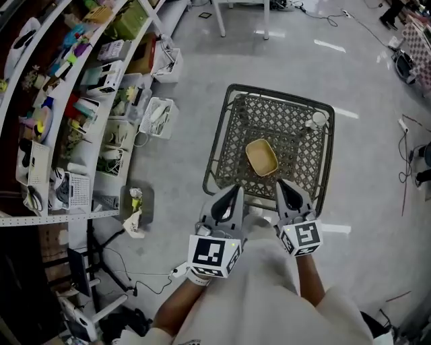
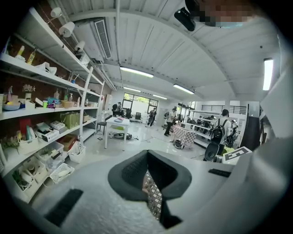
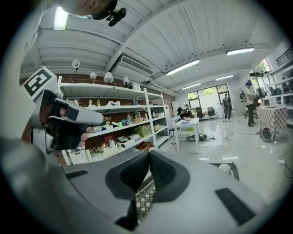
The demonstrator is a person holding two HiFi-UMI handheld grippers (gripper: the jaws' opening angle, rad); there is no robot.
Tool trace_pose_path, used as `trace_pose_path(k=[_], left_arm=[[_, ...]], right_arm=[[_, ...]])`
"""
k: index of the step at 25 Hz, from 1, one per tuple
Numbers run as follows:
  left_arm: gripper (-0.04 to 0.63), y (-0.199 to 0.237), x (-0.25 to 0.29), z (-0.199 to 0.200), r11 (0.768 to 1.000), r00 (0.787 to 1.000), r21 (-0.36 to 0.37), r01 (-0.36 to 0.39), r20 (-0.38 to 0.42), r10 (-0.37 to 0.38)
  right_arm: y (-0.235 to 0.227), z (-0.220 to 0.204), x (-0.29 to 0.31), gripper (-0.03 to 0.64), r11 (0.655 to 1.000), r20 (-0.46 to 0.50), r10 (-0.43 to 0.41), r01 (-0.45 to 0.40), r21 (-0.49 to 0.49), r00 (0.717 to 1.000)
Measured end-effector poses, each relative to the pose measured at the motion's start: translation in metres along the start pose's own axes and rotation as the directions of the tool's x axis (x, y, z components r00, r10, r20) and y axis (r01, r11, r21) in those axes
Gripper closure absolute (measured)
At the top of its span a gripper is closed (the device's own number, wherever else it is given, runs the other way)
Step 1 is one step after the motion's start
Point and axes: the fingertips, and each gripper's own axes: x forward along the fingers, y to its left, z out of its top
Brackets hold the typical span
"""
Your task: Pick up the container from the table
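Note:
A shallow tan container (image 1: 262,157) lies near the middle of the dark mesh table (image 1: 222,135). Both grippers hover side by side over the table's near edge, short of the container. The left gripper (image 1: 236,190) has its jaws closed tip to tip with nothing between them, and so does the right gripper (image 1: 281,184). In the left gripper view the closed jaws (image 2: 147,154) point out across the room, with a strip of table mesh (image 2: 154,196) below them. In the right gripper view the closed jaws (image 3: 149,154) point likewise, and the container is hidden there.
A small white round object (image 1: 318,120) sits at the table's far right corner. Crowded shelves (image 1: 67,101) and white baskets (image 1: 158,116) line the left side. Cables cross the grey floor at the right. White table legs (image 1: 220,19) stand beyond the mesh table.

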Motion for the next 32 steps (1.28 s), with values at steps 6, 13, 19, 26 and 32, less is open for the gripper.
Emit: trace_pose_path(k=[6,13,19,26,32], left_arm=[[0.574,0.006,0.04,-0.013,0.999,0.999,-0.028,-0.034,-0.039,0.033],[0.574,0.028,0.06,-0.025,0.996,0.995,-0.066,-0.06,-0.08,0.055],[0.574,0.027,0.072,-0.03,0.996,0.995,-0.069,-0.057,-0.091,0.051],[0.573,0.026,0.079,-0.03,0.997,0.994,-0.055,-0.052,-0.1,0.046],[0.574,0.023,0.081,-0.037,0.996,0.992,-0.063,-0.064,-0.11,0.057]], right_arm=[[-0.038,-0.028,0.035,0.598,1.0,-0.085,0.021,-0.02,0.019,0.996],[-0.042,-0.042,0.063,0.598,0.999,-0.162,0.048,-0.043,0.032,0.986],[-0.056,-0.052,0.082,0.597,0.999,-0.169,0.041,-0.043,-0.008,0.985],[-0.071,-0.085,0.108,0.597,0.997,-0.198,0.029,-0.043,-0.068,0.98],[-0.086,-0.121,0.122,0.597,0.998,-0.25,0.024,-0.038,-0.051,0.968]])
